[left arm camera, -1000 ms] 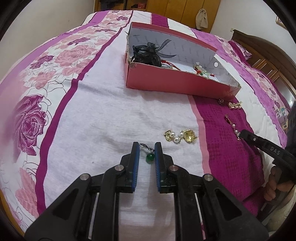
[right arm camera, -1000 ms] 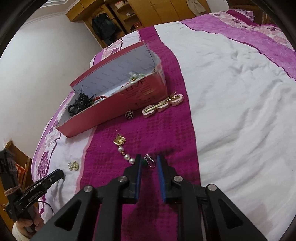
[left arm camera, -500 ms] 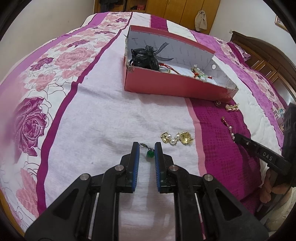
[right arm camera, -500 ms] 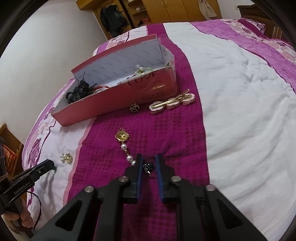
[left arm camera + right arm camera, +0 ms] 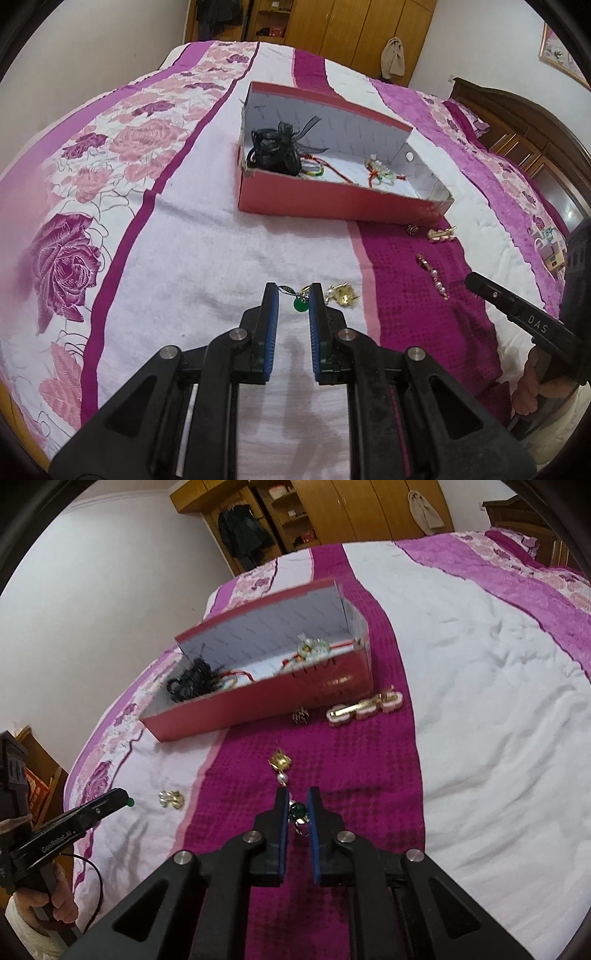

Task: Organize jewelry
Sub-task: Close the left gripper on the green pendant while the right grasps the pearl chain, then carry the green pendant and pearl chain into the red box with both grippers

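Left gripper (image 5: 291, 295): my jaws stand parted, one on each side of a green pendant (image 5: 300, 305) that lies on the white towel stripe (image 5: 207, 266). I cannot tell whether the pads touch it.
Gold brooch (image 5: 344, 294): on the white stripe at 1 o'clock from my left fingertips, just beside the right finger.
Right gripper (image 5: 297, 801): my jaws stand slightly parted around the green clasp end (image 5: 297, 811) of a pearl drop piece. Whether they pinch it, I cannot tell.
Pearl drop piece (image 5: 280, 765): at 12 o'clock from my right fingertips on the magenta stripe (image 5: 369, 775), its gold head farthest from me.
Small dark rose charm (image 5: 301, 714): farther on at 12 o'clock, just beside the near wall of the box.
Pink hair clip (image 5: 365, 709): at 1 o'clock, near the box's right corner, lying flat with its gold bar up.
Red box (image 5: 332, 201): open, at 12 o'clock on the bed, well beyond both grippers. Inside, a black bow (image 5: 275, 149) sits at the left end, and a red-corded bracelet (image 5: 376, 170) lies toward the right.
Wooden wardrobe (image 5: 369, 506): farthest, behind the bed at 12 o'clock.
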